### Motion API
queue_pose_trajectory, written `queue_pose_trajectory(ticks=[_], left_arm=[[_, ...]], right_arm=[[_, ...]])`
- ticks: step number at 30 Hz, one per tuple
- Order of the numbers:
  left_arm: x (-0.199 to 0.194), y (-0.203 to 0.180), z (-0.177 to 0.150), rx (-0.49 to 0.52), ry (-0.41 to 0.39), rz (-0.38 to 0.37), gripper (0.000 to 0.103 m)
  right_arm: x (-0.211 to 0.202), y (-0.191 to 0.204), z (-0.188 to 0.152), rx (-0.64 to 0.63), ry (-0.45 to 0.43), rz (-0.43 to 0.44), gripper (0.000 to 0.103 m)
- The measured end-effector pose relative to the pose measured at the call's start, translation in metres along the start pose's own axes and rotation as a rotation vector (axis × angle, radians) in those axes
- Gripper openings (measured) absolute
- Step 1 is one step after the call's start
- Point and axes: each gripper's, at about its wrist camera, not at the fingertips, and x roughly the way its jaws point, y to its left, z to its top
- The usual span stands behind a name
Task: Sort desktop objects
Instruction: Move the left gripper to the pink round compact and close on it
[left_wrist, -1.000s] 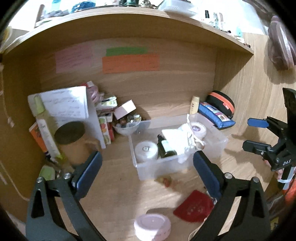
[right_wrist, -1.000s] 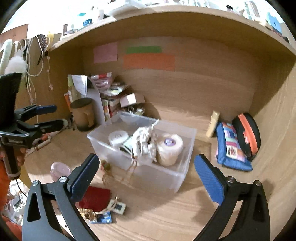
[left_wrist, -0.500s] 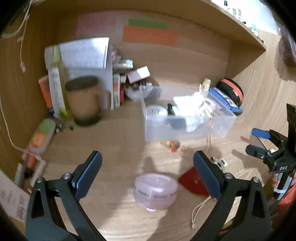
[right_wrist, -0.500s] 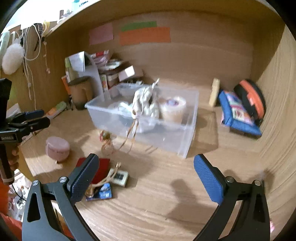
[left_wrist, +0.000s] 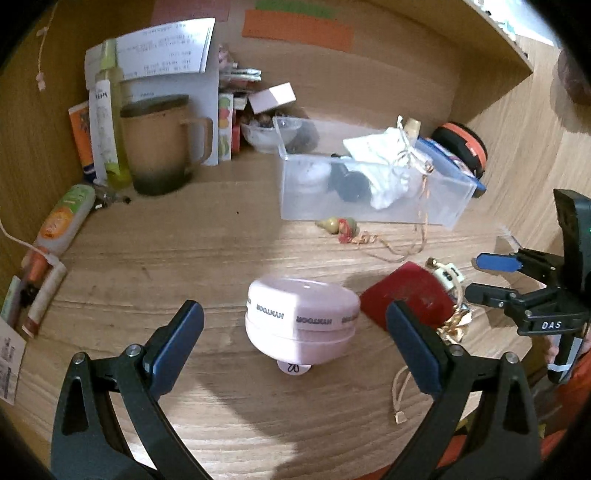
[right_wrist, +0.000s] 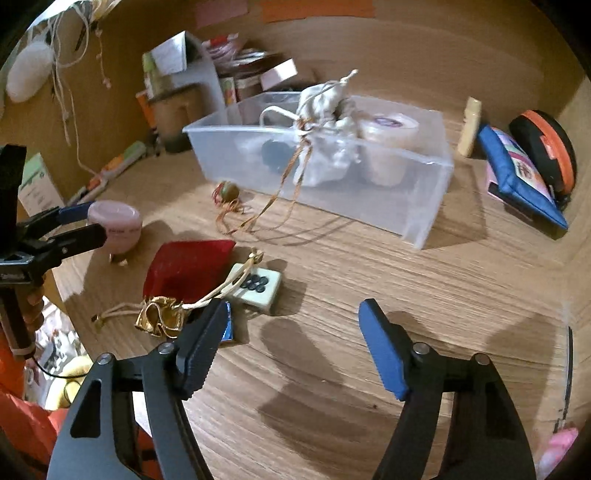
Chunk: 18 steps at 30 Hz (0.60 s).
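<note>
- Since a second ago both grippers have dropped toward the desk; the left gripper (left_wrist: 293, 345) now has the pink case (left_wrist: 301, 317) between its wide-open fingers, not touching it. The right gripper (right_wrist: 293, 339) hangs wide open and empty over bare wood, near the tile (right_wrist: 255, 286).
- One clear bin (right_wrist: 424, 192) stands at the back of the desk. It looks light and stiff, and holds one white cloth bag (right_wrist: 325, 110), one dark bottle (left_wrist: 351, 182) and two round tubs, as far as I can tell.
- One pink case sits on the desk in front of the bin, well apart from it. It looks rigid, smooth and rounded, so probably slippery; I would grip across its straight band, at the seam.
- One red pouch (right_wrist: 184, 267) lies just right of the case, soft and limp; its gold neck (right_wrist: 159, 317) is the part to pinch.
- One tile with dark dots sits beside the pouch, hard and flat; take it by its edges.
- One small charm (left_wrist: 341, 227) on a thin cord lies just in front of the bin, light and likely to tangle.
</note>
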Motion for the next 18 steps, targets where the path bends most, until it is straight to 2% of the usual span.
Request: queue_pose_trajectory(ticks=[11, 12, 16, 18], left_arm=[[0.014, -0.006, 0.001, 0.036, 0.017, 0.018, 0.100], [0.015, -0.007, 0.001, 0.041, 0.017, 0.019, 0.098], [0.023, -0.006, 0.003, 0.037, 0.050, -0.002, 0.081], [0.028, -0.004, 0.004, 0.025, 0.063, -0.002, 0.080]], right_arm=[[0.015, 0.015, 0.005, -0.053, 0.020, 0.005, 0.058], [0.016, 0.015, 0.006, -0.050, 0.022, 0.007, 0.058], [0.019, 0.015, 0.010, -0.042, 0.025, 0.022, 0.054], [0.021, 0.015, 0.011, -0.033, 0.028, 0.029, 0.052]])
